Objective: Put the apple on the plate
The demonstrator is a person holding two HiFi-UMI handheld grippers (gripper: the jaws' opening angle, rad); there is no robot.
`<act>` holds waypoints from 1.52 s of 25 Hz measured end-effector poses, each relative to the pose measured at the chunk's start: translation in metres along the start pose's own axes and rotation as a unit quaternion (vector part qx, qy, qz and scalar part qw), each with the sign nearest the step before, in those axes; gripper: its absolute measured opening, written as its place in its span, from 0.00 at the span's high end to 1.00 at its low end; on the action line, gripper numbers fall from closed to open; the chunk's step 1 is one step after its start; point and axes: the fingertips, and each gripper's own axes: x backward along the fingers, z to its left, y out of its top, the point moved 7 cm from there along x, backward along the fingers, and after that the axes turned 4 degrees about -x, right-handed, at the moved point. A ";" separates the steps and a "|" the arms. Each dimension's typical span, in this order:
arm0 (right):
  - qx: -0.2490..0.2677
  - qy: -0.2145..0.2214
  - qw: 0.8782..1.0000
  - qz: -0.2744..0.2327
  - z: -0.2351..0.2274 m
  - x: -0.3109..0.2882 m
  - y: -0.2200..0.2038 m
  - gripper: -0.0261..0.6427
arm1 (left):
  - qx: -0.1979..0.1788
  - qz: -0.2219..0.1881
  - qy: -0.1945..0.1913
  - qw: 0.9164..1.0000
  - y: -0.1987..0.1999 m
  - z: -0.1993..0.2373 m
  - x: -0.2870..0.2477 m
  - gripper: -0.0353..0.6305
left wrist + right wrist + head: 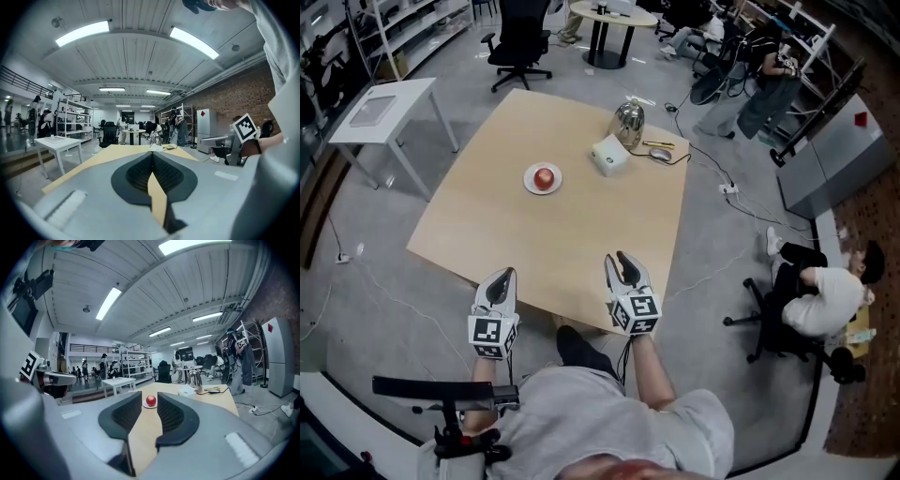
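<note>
On a round plate [529, 184] sits the apple [544, 177]; ribbed left claw [507, 275] closed, right claw [618, 258] parted, empty.

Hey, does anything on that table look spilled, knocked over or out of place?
Nothing stands out. The apple sits on the plate, the kettle stands upright with the white box beside it, and nothing is spilled on the table.

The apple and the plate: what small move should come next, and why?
Probably just rest the right gripper at the table edge: its jaws stand apart and empty, and the apple already sits on the plate, far ahead.
</note>
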 end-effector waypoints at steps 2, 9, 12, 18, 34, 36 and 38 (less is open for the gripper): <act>-0.002 -0.001 1.000 -0.002 0.004 0.010 -0.001 0.82 | 0.001 0.000 -0.003 1.000 -0.002 -0.003 0.002 0.92; -0.011 0.001 1.000 -0.005 0.013 0.033 -0.005 0.88 | -0.004 -0.002 -0.011 1.000 0.000 -0.011 0.009 0.92; -0.007 0.003 1.000 -0.004 0.017 0.037 -0.007 0.92 | -0.005 -0.005 -0.014 1.000 0.000 -0.011 0.011 0.92; -0.001 -0.008 1.000 0.003 0.025 0.046 -0.009 0.94 | -0.003 -0.006 -0.019 1.000 0.002 -0.011 0.015 0.92; -0.004 -0.008 1.000 0.008 0.029 0.056 -0.017 0.95 | -0.001 -0.009 -0.019 1.000 -0.002 -0.010 0.020 0.92; -0.005 -0.009 1.000 0.008 0.029 0.054 -0.016 0.95 | -0.002 -0.009 -0.018 1.000 -0.002 -0.009 0.020 0.92; -0.007 -0.009 1.000 0.008 0.029 0.054 -0.017 0.95 | -0.002 -0.008 -0.018 1.000 -0.002 -0.008 0.020 0.92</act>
